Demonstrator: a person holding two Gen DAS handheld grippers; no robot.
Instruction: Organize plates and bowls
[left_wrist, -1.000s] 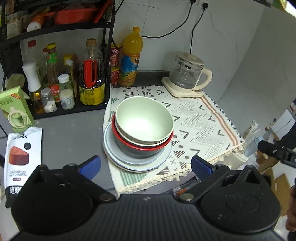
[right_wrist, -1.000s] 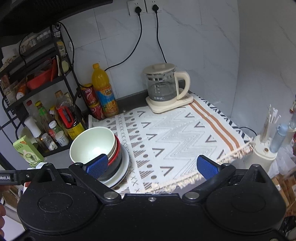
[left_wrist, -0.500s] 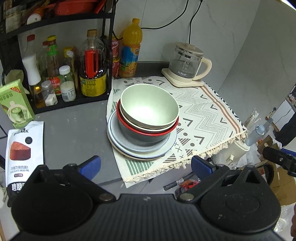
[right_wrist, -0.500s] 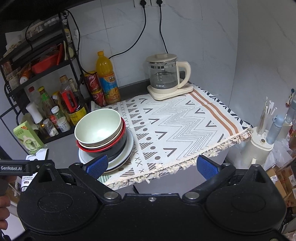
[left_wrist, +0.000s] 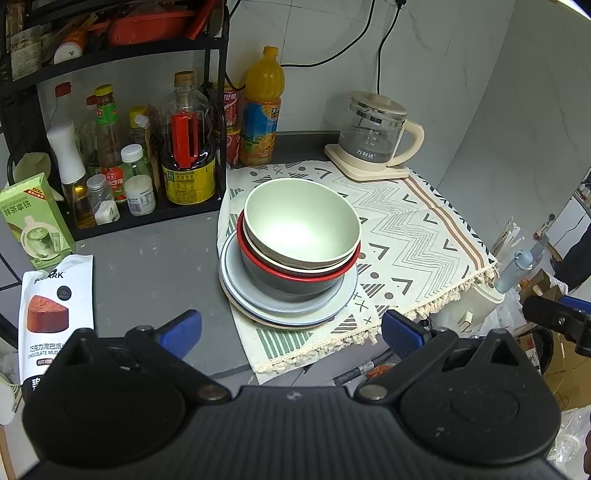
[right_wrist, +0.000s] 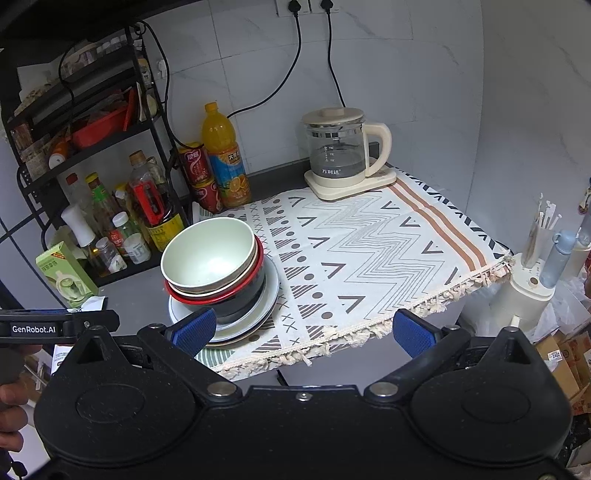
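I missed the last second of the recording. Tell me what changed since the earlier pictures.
Both grippers backed away from the stack of bowls and plates: the left gripper and right gripper stay open and empty. Nothing was grasped or released. The stack, kettle and mat stayed put.

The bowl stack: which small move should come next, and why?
Probably bring the left gripper forward to the rim of the green bowl. It sits topmost in the nested bowls on the plates, so it must come off first. Both grippers are open and hold nothing; the right gripper faces bare cloth.
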